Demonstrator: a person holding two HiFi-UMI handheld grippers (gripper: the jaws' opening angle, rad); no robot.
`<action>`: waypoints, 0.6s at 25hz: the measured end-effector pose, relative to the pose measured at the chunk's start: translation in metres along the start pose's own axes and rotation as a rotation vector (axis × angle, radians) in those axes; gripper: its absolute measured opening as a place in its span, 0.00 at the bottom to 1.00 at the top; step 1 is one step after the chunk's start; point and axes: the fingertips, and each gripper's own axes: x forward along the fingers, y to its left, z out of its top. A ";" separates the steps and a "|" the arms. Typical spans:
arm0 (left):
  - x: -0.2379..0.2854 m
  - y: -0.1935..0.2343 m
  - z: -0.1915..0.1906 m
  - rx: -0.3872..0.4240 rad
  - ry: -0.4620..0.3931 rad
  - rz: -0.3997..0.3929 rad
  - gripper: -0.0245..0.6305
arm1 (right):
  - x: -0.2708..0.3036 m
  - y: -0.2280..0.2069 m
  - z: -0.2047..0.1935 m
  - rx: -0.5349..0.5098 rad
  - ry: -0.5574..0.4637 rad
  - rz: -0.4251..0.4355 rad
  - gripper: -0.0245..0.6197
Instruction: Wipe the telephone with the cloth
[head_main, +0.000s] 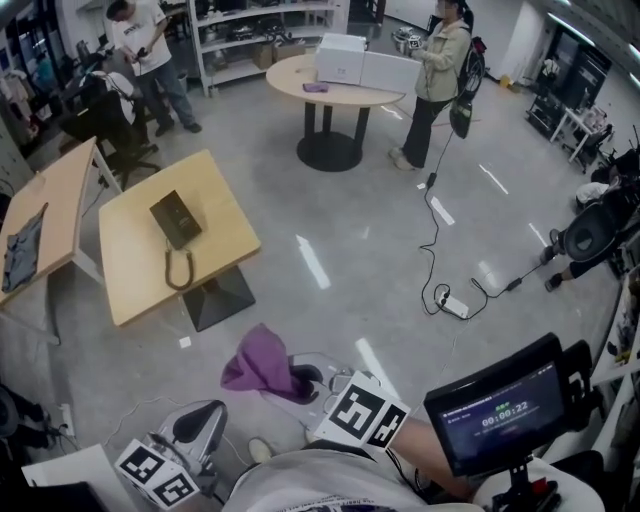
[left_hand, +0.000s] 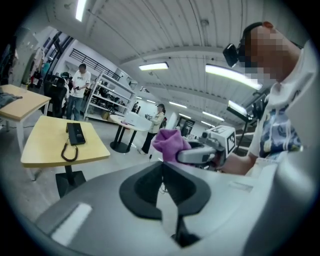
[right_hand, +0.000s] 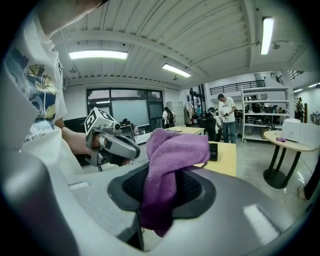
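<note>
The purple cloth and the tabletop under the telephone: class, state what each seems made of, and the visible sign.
Cloth: probably microfibre or terry, matte; fuzzy nap and soft folds. Tabletop: likely wood-look laminate or veneer, smooth; even pale tan surface, grain too small to tell.

Timer on the screen (head_main: 497, 412) reads 00:00:22

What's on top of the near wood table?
Only the black telephone, its cord looped toward the table's front edge. Nothing else shows on the top; the patch under the telephone is covered.
</note>
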 end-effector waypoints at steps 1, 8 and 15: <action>0.001 -0.001 0.002 0.011 0.001 -0.010 0.04 | 0.000 0.001 0.001 0.000 -0.004 -0.009 0.22; -0.012 -0.001 0.006 0.039 -0.011 -0.052 0.04 | 0.007 0.015 0.008 -0.015 -0.008 -0.043 0.22; -0.041 0.014 -0.005 0.025 -0.002 -0.040 0.04 | 0.023 0.036 0.009 -0.013 0.003 -0.041 0.22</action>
